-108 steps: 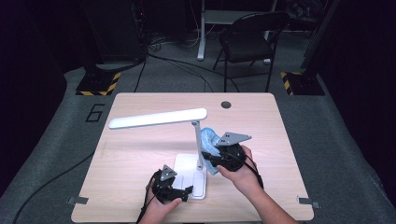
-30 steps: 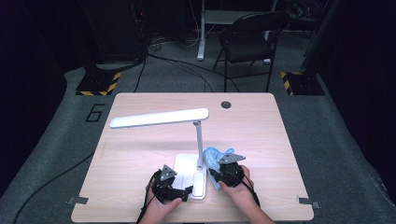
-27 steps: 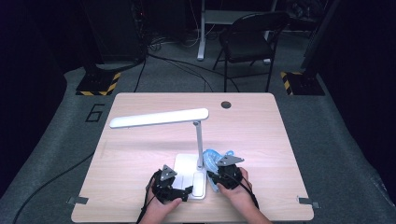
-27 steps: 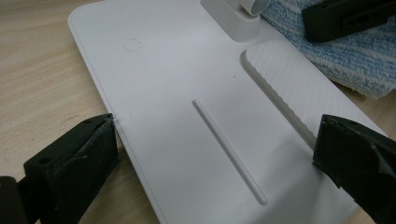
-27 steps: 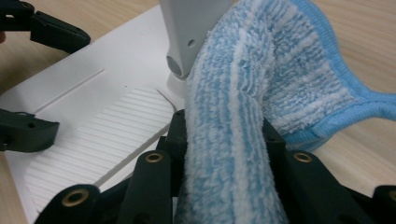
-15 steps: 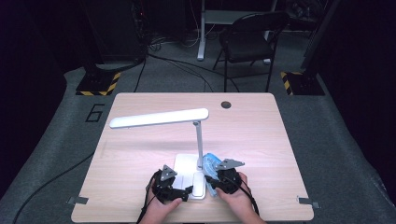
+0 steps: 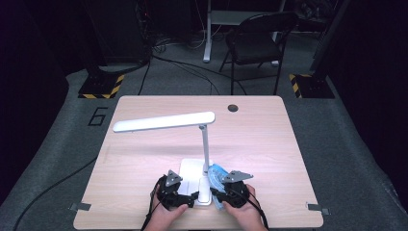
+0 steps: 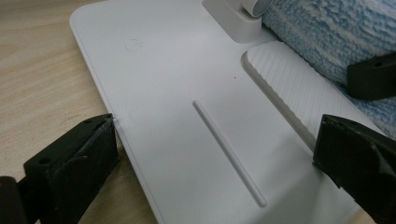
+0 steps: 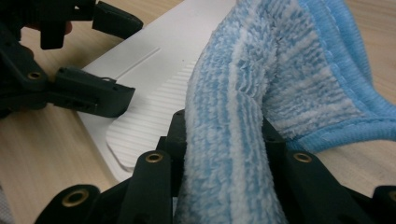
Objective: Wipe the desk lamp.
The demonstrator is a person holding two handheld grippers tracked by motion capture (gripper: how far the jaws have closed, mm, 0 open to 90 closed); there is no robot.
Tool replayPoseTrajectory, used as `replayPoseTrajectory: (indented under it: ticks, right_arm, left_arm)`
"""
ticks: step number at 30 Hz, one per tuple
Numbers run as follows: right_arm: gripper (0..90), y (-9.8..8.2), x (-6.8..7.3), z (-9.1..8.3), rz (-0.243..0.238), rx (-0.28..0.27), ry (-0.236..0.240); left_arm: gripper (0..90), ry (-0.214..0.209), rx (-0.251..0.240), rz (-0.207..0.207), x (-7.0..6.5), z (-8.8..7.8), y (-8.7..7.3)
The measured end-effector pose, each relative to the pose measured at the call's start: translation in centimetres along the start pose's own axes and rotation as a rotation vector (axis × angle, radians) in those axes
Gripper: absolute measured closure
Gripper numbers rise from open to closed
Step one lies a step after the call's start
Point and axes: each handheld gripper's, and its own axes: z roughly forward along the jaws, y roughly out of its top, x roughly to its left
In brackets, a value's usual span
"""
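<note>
A white desk lamp stands on the wooden table, its flat base (image 7: 191, 172) near the front edge, its post (image 7: 206, 147) rising to a long head (image 7: 163, 121). My left gripper (image 7: 192, 197) straddles the base (image 8: 187, 93), one jaw pressed on each side edge. My right gripper (image 7: 215, 193) is shut on a folded blue-and-white cloth (image 7: 217, 174). The cloth (image 9: 280, 70) bulges out between the jaws of the right gripper (image 9: 224, 135) and rests against the ribbed right part of the base (image 9: 154, 60). In the left gripper view the cloth (image 8: 327, 28) lies beside the post's foot.
The wooden table (image 7: 269, 144) has a round cable hole (image 7: 233, 108) at the back right. A black folding chair (image 7: 255, 45) and cables stand on the floor behind it. The lamp head overhangs the table's left half.
My right gripper has slid with the cloth toward the table's front edge, along the right side of the lamp base. The left gripper and the lamp have stayed put.
</note>
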Motion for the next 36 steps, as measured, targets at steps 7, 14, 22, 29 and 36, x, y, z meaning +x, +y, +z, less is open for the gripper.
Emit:
replayPoseTrajectory:
  ticks: [7,14,22,29,36]
  right_arm:
    - [65.8,-0.7,1.0,-0.7,-0.016,0.011,0.027]
    - [65.8,-1.3,1.5,-1.4,-0.028,0.019,0.054]
    - [65.9,-1.6,1.9,-2.0,-0.044,0.037,0.085]
    - [67.0,-1.7,2.0,-1.7,-0.05,0.037,0.091]
    - [67.3,-1.5,1.8,-1.4,-0.035,0.037,0.099]
  left_arm:
    - [0.0,0.003,-0.001,-0.002,0.0,0.0,0.0]
    - [0.0,0.004,-0.001,-0.003,-0.1,0.0,0.0]
    - [0.0,0.011,0.003,-0.001,-0.1,0.0,0.0]
    - [0.0,0.022,0.0,-0.017,-0.3,0.0,-0.1]
    - [0.0,0.025,0.003,-0.017,-0.3,0.0,0.0]
